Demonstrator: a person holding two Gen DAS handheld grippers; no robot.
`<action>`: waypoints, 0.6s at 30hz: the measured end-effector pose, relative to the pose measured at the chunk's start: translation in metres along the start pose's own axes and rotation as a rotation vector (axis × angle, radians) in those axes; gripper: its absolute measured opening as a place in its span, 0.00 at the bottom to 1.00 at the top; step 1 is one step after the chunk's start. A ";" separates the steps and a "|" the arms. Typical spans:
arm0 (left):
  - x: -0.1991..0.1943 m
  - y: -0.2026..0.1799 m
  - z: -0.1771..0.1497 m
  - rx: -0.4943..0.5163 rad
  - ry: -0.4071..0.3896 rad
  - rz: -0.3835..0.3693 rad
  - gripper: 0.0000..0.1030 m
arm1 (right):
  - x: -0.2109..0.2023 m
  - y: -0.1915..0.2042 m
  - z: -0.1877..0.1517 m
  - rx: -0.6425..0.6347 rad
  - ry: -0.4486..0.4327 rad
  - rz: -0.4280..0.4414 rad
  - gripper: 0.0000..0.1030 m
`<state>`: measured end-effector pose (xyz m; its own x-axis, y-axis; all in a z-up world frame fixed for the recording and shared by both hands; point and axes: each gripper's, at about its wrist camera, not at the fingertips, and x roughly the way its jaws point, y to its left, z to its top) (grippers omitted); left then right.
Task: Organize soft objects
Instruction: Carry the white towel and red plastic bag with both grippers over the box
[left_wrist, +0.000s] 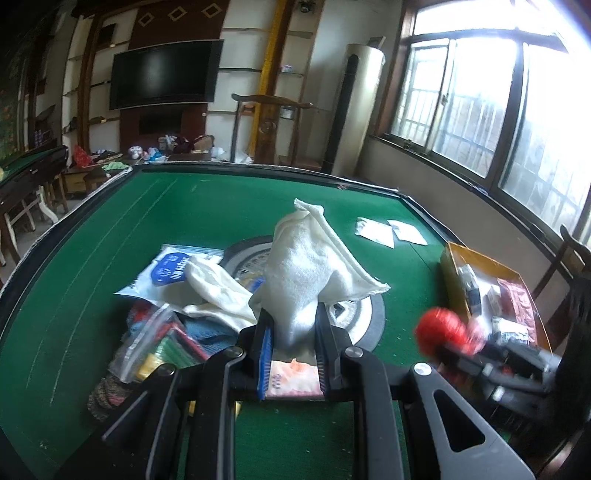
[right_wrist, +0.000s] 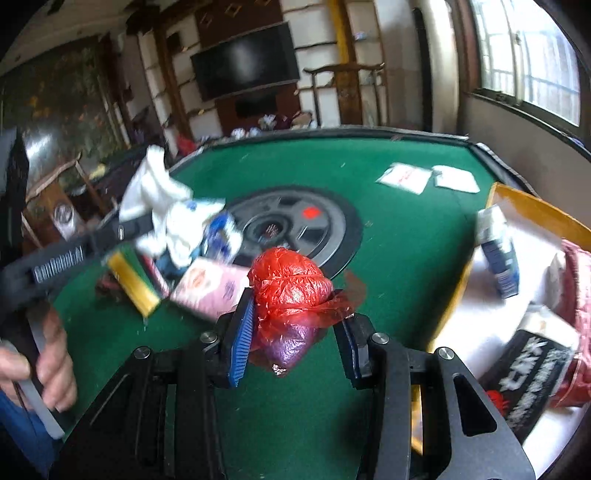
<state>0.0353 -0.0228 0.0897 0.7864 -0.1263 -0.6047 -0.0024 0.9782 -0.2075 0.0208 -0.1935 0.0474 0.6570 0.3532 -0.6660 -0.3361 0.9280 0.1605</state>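
the left gripper (left_wrist: 293, 332) clamps a white towel (left_wrist: 306, 269) above the green table (left_wrist: 92, 295). at 3 o'clock, the right gripper (right_wrist: 295, 325) pinches a red plastic bundle (right_wrist: 291, 284) beside the yellow-rimmed box (right_wrist: 535, 210).

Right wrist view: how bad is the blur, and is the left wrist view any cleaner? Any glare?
Right wrist view: motion blur on the white towel and box; red bag in the right tool fairly sharp. Left wrist view: sharp towel, smeared red bag, window blown out.
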 end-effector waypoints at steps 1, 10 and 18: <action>0.001 -0.005 -0.001 0.013 0.004 -0.008 0.19 | -0.004 -0.005 0.003 0.014 -0.017 -0.005 0.39; 0.009 -0.060 -0.012 0.084 0.069 -0.139 0.19 | -0.047 -0.087 0.020 0.237 -0.134 -0.100 0.39; 0.021 -0.152 -0.010 0.190 0.145 -0.294 0.20 | -0.066 -0.166 0.013 0.455 -0.106 -0.255 0.39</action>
<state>0.0454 -0.1754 0.1008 0.6411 -0.4149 -0.6457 0.3357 0.9081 -0.2502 0.0424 -0.3694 0.0743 0.7525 0.0976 -0.6514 0.1543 0.9353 0.3184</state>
